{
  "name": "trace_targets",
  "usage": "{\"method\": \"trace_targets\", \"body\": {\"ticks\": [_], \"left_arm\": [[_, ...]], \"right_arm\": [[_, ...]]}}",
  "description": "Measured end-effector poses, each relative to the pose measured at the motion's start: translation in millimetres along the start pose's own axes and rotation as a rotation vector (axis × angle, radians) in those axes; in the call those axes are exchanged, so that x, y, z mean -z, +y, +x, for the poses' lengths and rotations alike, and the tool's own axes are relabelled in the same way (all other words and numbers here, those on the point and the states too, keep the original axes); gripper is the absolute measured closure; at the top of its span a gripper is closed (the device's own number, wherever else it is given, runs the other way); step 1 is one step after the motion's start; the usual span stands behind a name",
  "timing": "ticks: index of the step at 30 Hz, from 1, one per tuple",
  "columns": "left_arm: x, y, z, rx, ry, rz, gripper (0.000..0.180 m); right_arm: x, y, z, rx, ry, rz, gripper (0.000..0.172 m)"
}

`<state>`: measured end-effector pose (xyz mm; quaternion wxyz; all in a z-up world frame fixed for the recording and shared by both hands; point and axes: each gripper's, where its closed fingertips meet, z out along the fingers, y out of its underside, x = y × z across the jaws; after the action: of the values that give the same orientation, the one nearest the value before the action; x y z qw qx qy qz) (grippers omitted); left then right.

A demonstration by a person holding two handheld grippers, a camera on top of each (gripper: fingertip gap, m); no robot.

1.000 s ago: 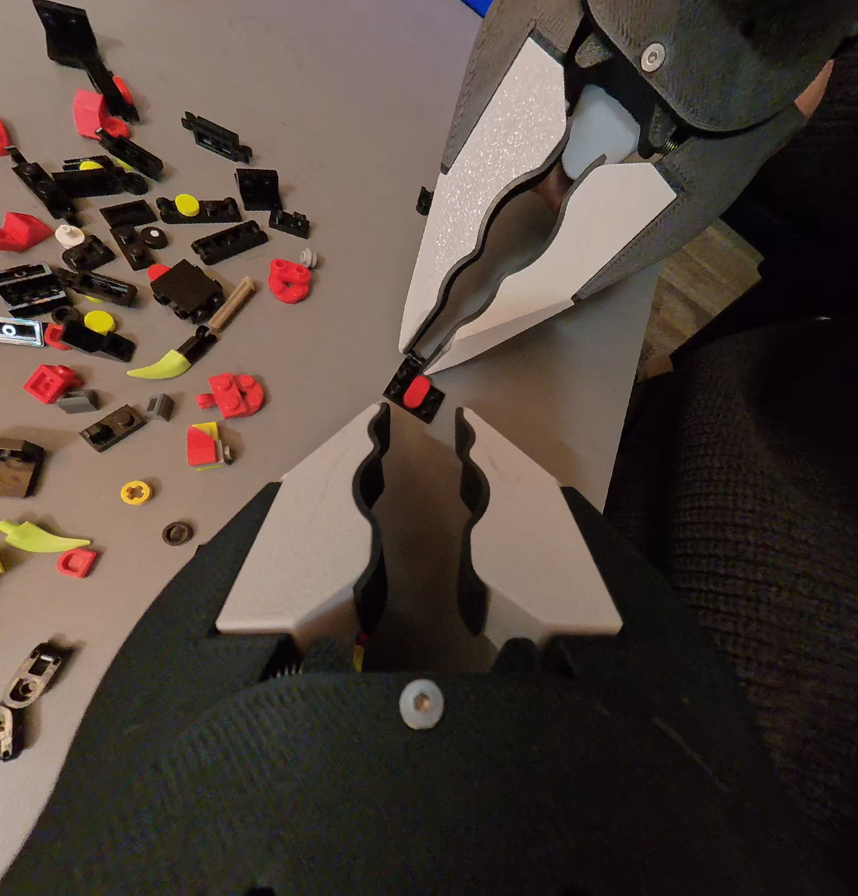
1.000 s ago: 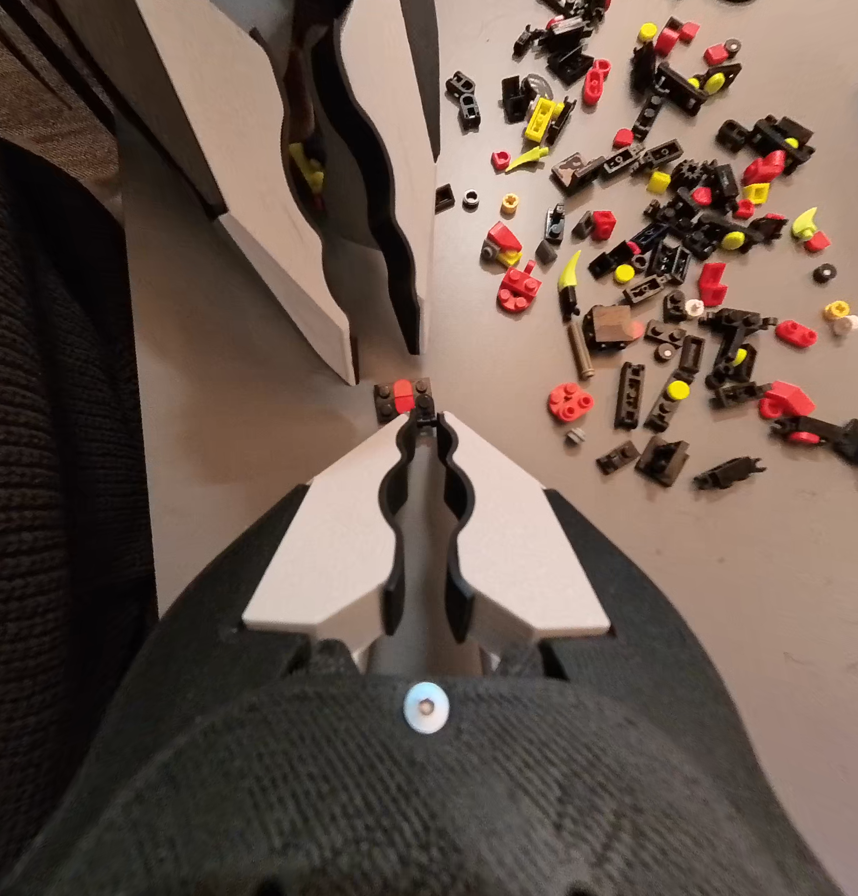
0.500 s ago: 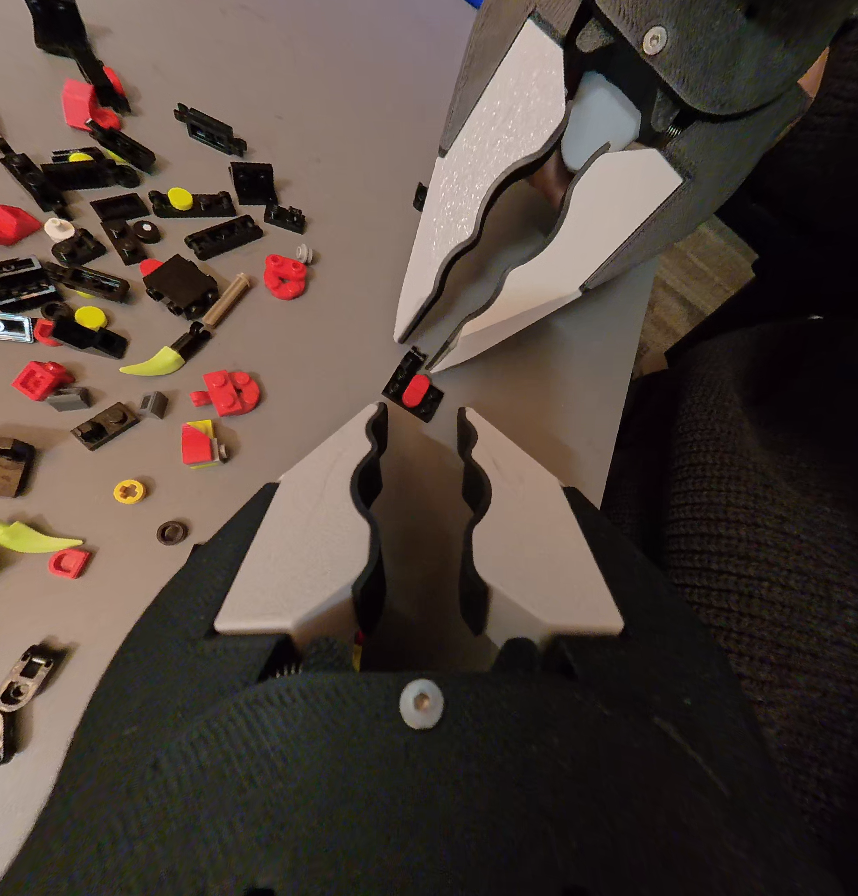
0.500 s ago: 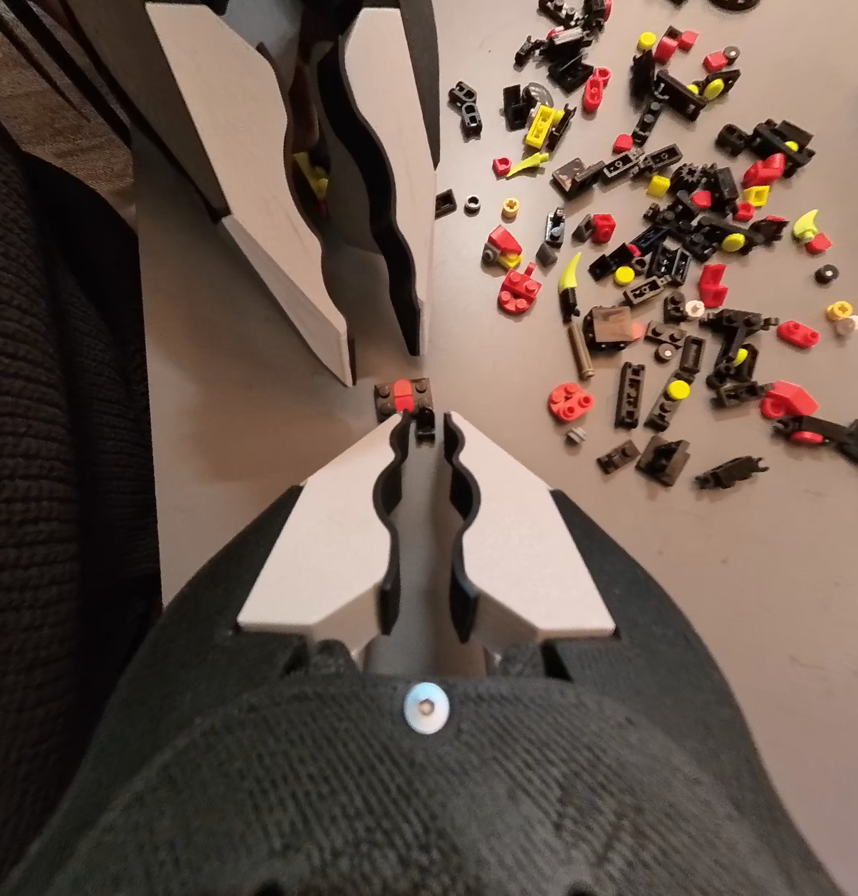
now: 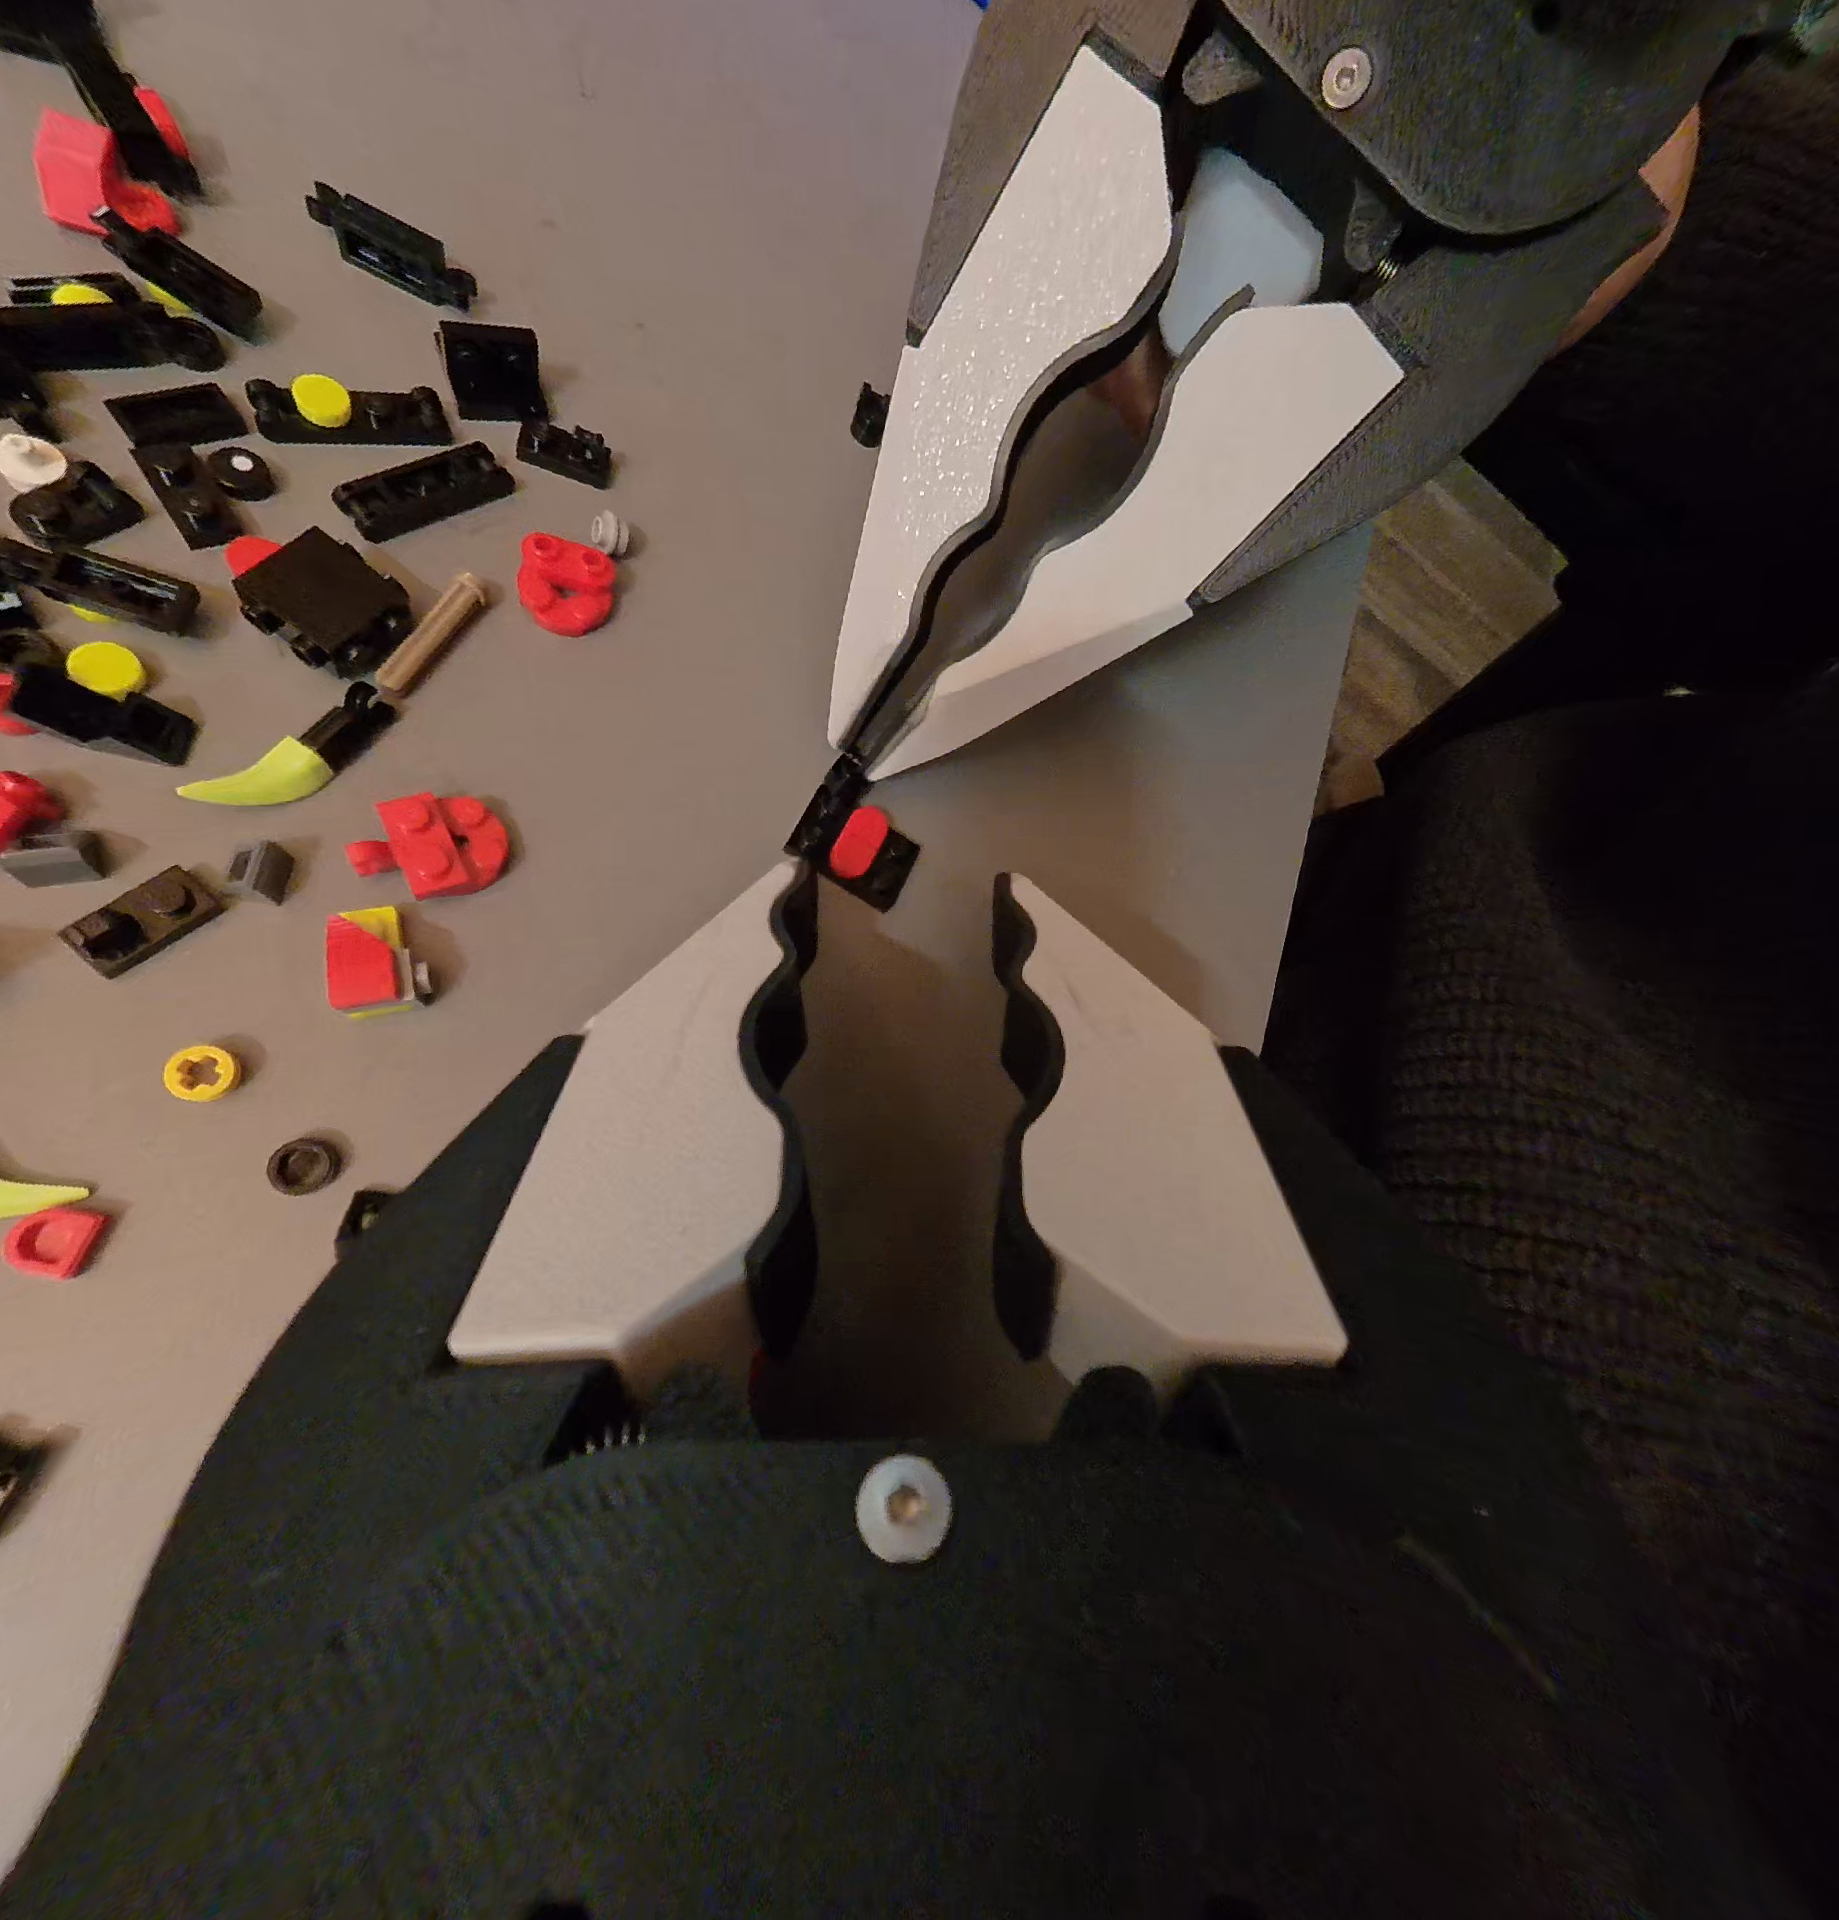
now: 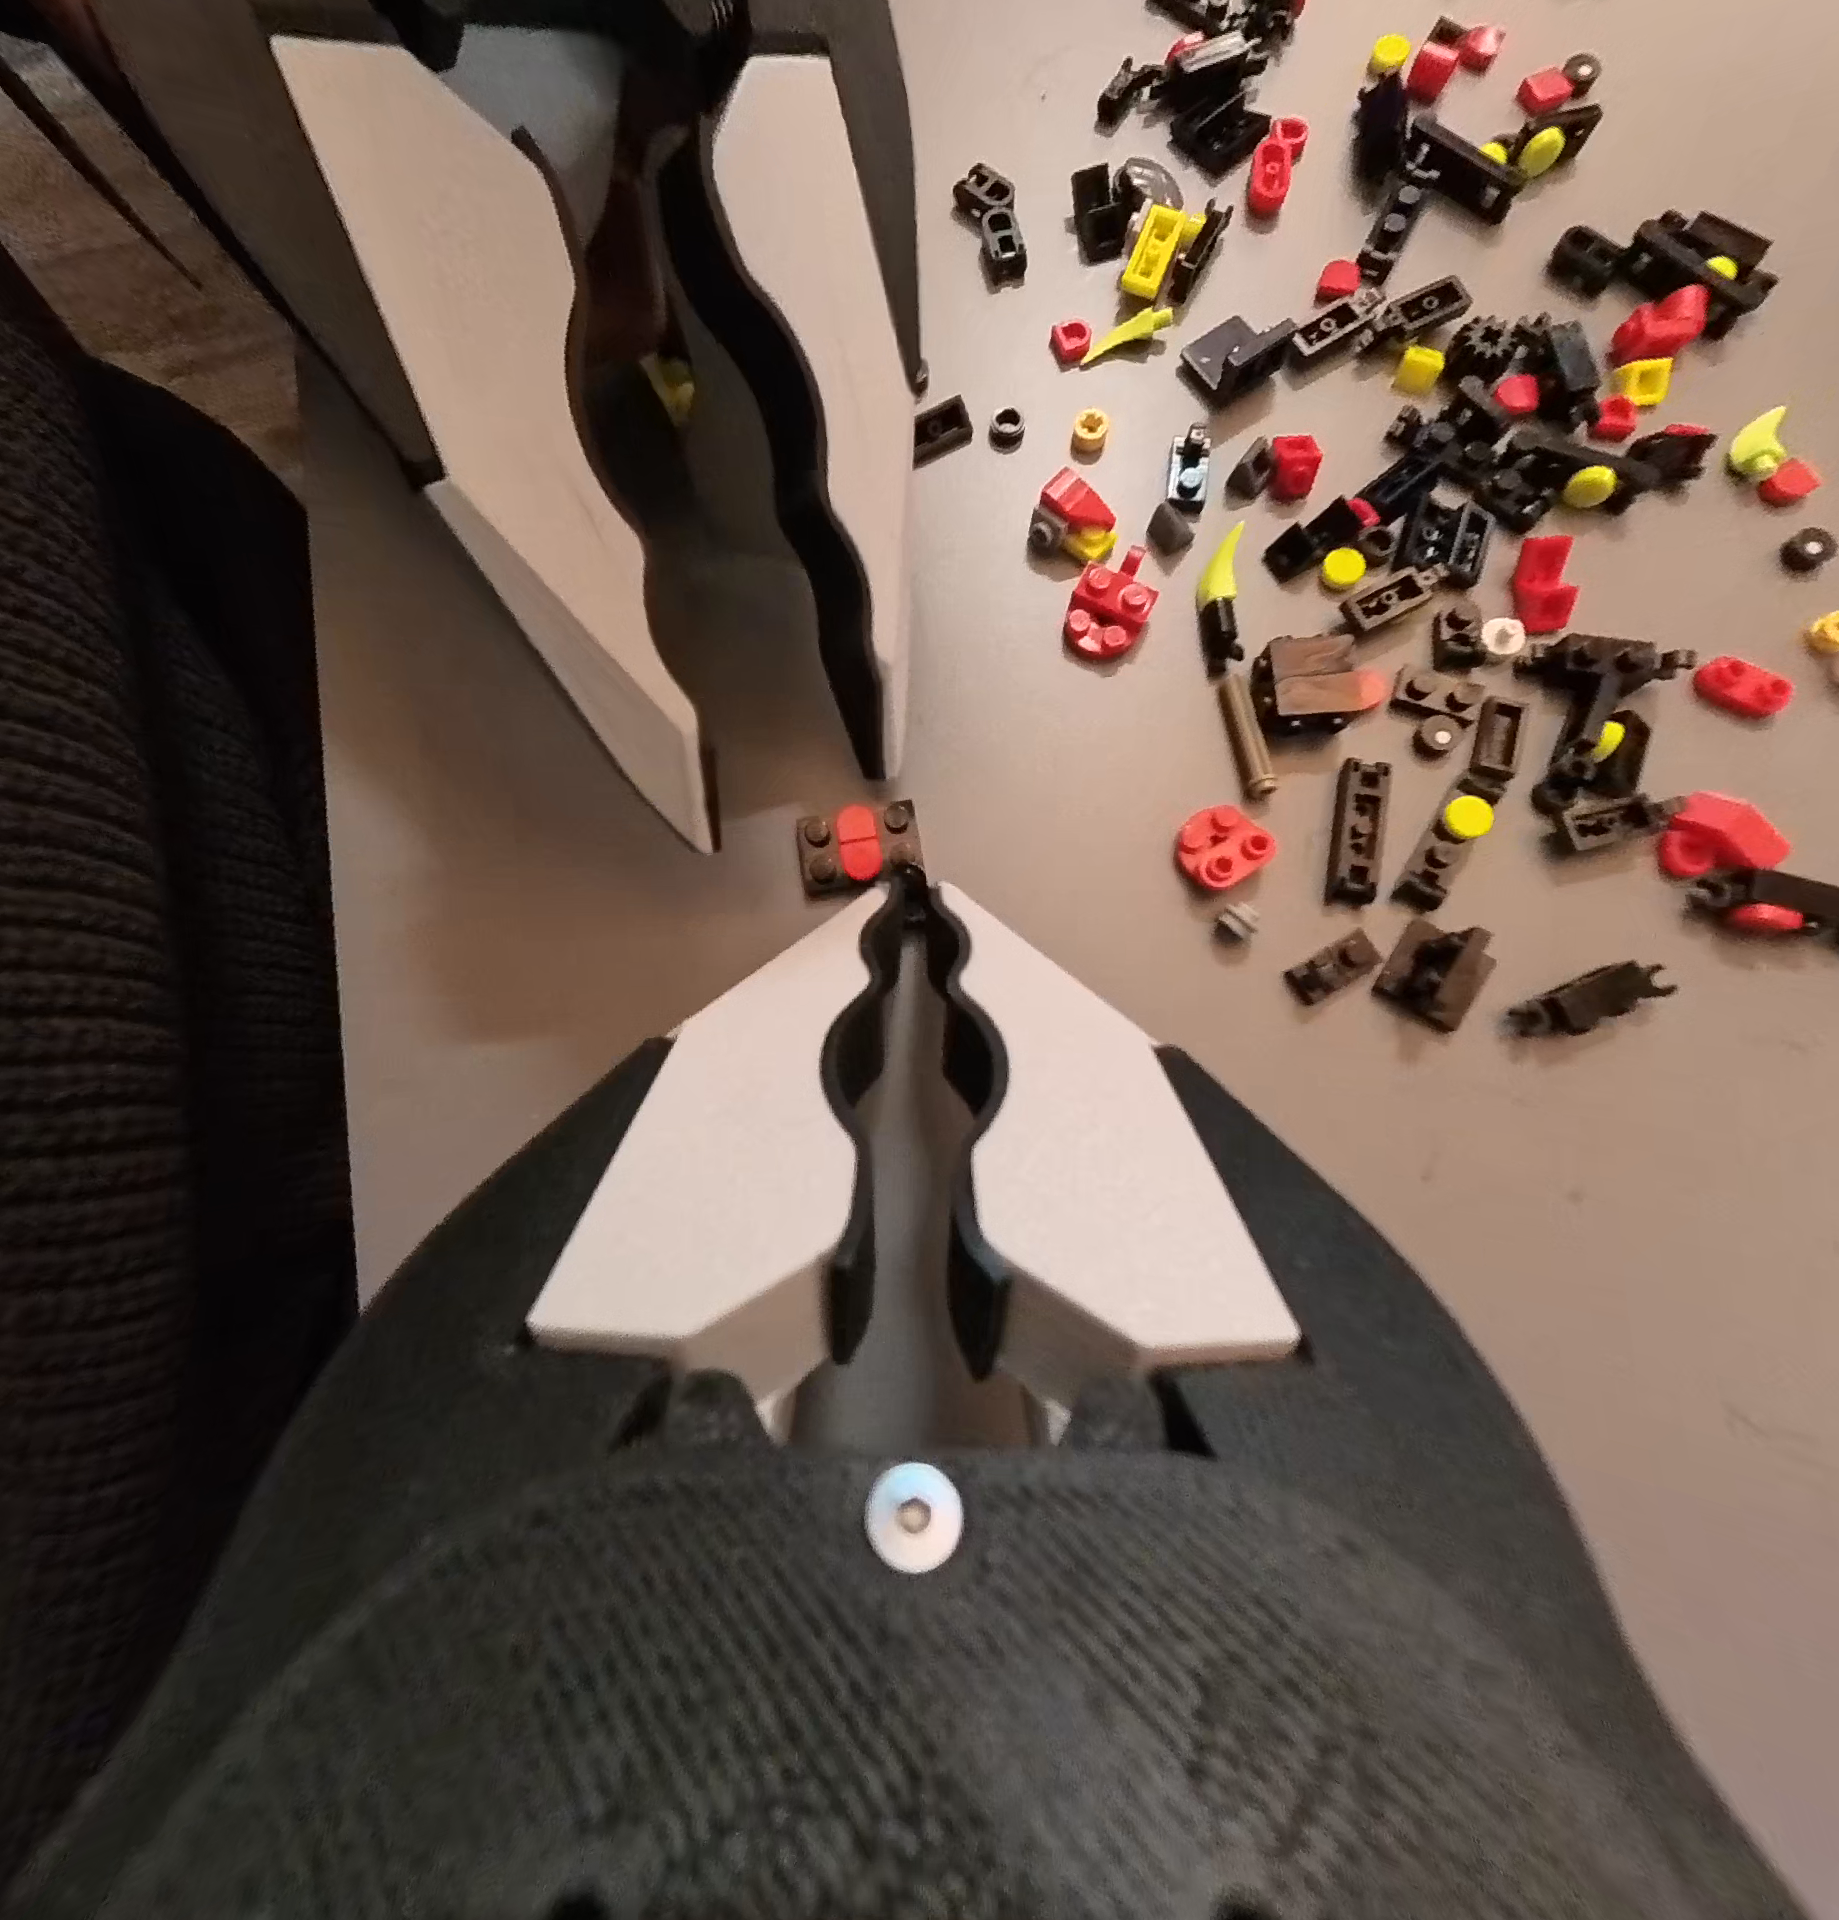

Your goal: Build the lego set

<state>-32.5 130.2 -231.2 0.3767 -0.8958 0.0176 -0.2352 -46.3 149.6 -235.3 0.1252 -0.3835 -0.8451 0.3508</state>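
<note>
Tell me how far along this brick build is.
Done: a red tile sits on the black plate. In hand: the right gripper pinches a small black piece at the plate's corner; the left gripper is open. Left: loose bricks lie scattered.

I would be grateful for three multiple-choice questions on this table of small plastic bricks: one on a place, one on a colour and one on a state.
1. Where does the black studded plate with the red oval tile lie?
A. On the grey table, between the two grippers' tips
B. Amid the scattered pile
C. On the floor

2. What colour is the small round ring with the cross-shaped hole?
A. Blue
B. Yellow
C. White

3. How does the left gripper stand?
A. Shut on a red brick
B. Shut on a yellow claw
C. Open, nothing between its fingers

Answers:
1 A, it sits apart from the pile, with the tips on either side.
2 B, it is plainly yellow.
3 C, bare table shows between its fingers.
</note>
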Motion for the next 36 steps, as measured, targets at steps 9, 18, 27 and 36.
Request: {"method": "trace_targets", "body": {"ticks": [9, 18, 27, 36], "left_arm": [[-3.9, 1.6, 5.2, -0.003, 0.022, -0.011, 0.147], [-4.2, 2.2, 4.6, -0.002, 0.020, -0.014, 0.146], [-4.3, 2.2, 4.4, -0.001, 0.020, -0.014, 0.145], [-4.2, 2.3, 4.5, -0.001, 0.020, -0.015, 0.145]], "right_arm": [[-0.8, -2.0, -2.0, -0.012, -0.019, 0.012, 0.172], [-0.6, -0.4, -1.8, 0.000, -0.014, 0.002, 0.169], [-0.9, -0.3, -0.8, -0.009, -0.012, 0.000, 0.169], [2.3, -1.5, 0.4, -0.017, -0.009, 0.006, 0.172]]}}
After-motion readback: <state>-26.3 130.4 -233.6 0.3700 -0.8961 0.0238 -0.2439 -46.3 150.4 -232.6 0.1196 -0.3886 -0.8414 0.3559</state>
